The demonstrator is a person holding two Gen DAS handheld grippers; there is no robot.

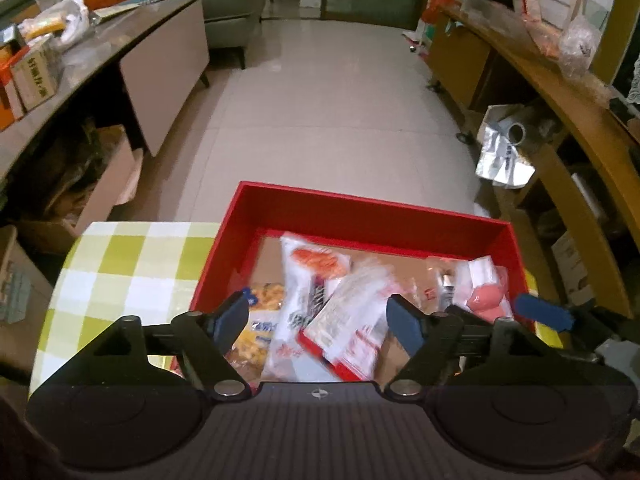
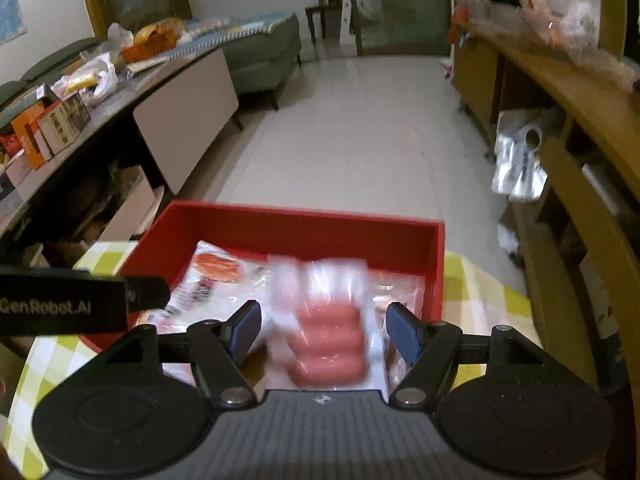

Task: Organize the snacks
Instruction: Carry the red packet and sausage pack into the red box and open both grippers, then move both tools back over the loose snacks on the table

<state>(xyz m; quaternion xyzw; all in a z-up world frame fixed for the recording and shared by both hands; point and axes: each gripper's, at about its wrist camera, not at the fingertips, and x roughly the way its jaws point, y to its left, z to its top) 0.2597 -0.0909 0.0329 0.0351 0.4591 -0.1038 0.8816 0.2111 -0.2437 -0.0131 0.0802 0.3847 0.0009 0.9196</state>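
Note:
A red box [image 1: 360,216] [image 2: 304,232] sits on a table with a green checked cloth [image 1: 132,264] [image 2: 476,292]. It holds several snack packs. My left gripper [image 1: 318,320] is open above a blurred red-and-white pack [image 1: 348,332], a white pack with an orange picture [image 1: 308,280] and a yellow pack [image 1: 260,320]. My right gripper [image 2: 324,330] is open above a blurred clear pack of pink sausages [image 2: 328,332] [image 1: 486,296], not touching it. One right fingertip [image 1: 542,312] shows in the left wrist view; the left gripper's body [image 2: 72,304] shows in the right wrist view.
A cluttered grey counter [image 1: 88,64] [image 2: 120,96] runs along the left. Wooden shelving [image 1: 560,92] [image 2: 560,92] with bags runs along the right. Pale tiled floor [image 1: 332,112] lies beyond the table. A grey sofa [image 2: 264,56] stands at the back.

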